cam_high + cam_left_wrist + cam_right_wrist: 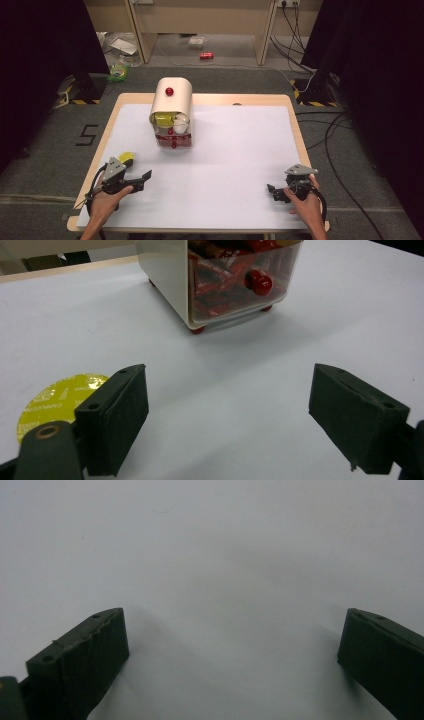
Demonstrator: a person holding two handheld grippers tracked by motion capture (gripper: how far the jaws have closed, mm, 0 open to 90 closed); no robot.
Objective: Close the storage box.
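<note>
Two grippers, your left gripper (141, 180) and right gripper (273, 192), rest released near the table's (240, 150) front corners, a yellow capsule (126, 158) beside the left

A "5" (88, 135) marks the floor left of the table

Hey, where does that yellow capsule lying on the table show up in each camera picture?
High view: the yellow capsule lies near the table's left edge, just beyond the left gripper.
Left gripper view: at lower left, partly behind the left jaw, foil top showing.
Right gripper view: white table surface between open jaws.
Shared landmark: the cream container with red knob, at top centre in the left gripper view.
</note>
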